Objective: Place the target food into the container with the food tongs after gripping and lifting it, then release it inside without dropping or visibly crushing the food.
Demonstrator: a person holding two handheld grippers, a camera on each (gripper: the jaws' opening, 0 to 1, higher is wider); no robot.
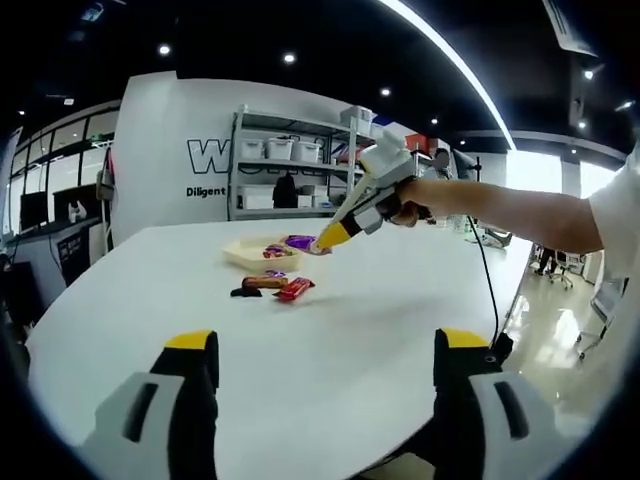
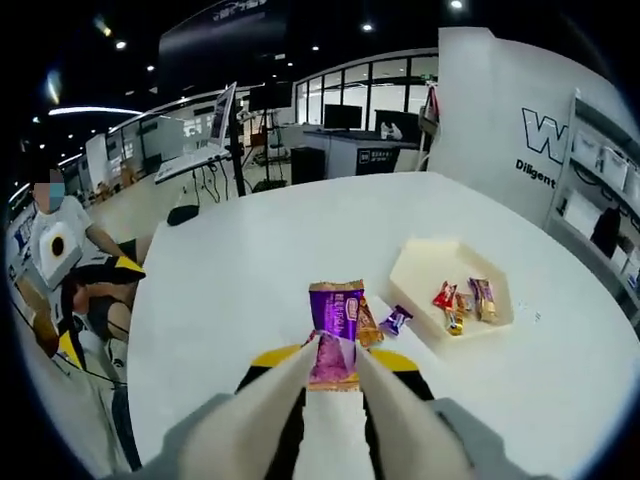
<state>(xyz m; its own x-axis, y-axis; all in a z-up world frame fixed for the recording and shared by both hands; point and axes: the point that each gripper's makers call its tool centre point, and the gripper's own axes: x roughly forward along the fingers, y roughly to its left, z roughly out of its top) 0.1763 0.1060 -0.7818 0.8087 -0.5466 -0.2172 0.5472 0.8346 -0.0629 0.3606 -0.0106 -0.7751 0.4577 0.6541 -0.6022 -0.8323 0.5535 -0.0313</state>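
My right gripper is shut on a purple snack packet, held in the air above the white table. A cream tray lies to its right with several small wrapped snacks, among them a red one. In the left gripper view the right gripper, held by a person's hand, carries the purple packet at the right end of the tray. My left gripper stands wide open low over the near table, with nothing between its yellow-tipped jaws.
Loose snacks lie on the table in front of the tray: a brown bar, a red packet, a small purple one. A person sits beyond the table's edge. Shelving stands behind the table.
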